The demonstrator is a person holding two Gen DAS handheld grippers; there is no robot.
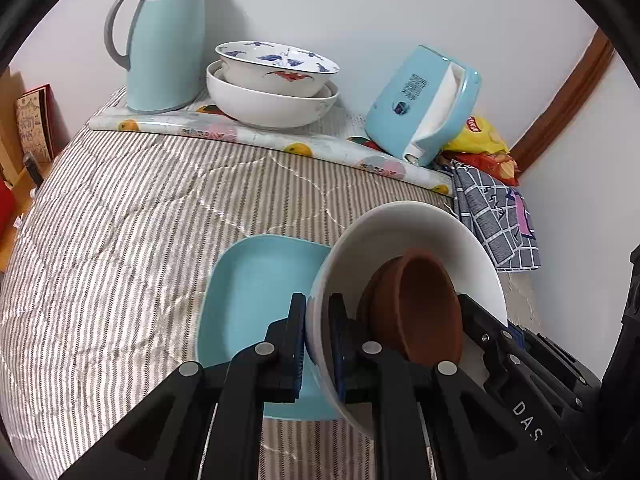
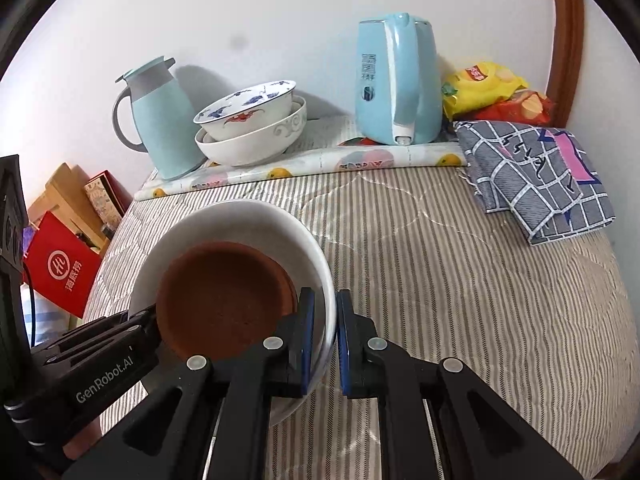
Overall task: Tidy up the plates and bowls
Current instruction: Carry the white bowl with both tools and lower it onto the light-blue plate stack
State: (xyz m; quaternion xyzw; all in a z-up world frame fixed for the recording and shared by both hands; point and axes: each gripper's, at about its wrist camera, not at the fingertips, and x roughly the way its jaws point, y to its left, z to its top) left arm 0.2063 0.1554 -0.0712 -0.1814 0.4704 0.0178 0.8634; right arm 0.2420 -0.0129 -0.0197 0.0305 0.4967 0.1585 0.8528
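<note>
- White bowl (image 1: 400,236), with a brown bowl (image 1: 416,312) lying inside it, hangs tilted above the striped bed cover (image 1: 120,220); we hold it by opposite sides of its rim.
- Our left claw (image 1: 318,344) pinches the bowl's rim, one pad inside the wall and one outside.
- Our right claw (image 2: 325,344) pinches the far side of the same rim in the same way.
- Just beside and below the white bowl, a pale blue square plate (image 1: 248,300) lies flat on the bed cover, partly hidden by the bowl's edge.
- Further back, on a fruit-print mat (image 1: 240,136) along the wall, a painted bowl (image 1: 276,64) sits nested in a larger white bowl (image 1: 272,108).
- A pale blue jug (image 1: 160,40) with a grey handle stands touching or nearly touching that stack; we cannot tell which.
- A blue kettle (image 2: 394,80) stands at the mat's other end, snack bags (image 2: 492,92) beside it and a checked cloth (image 2: 532,176) in front of them.
</note>
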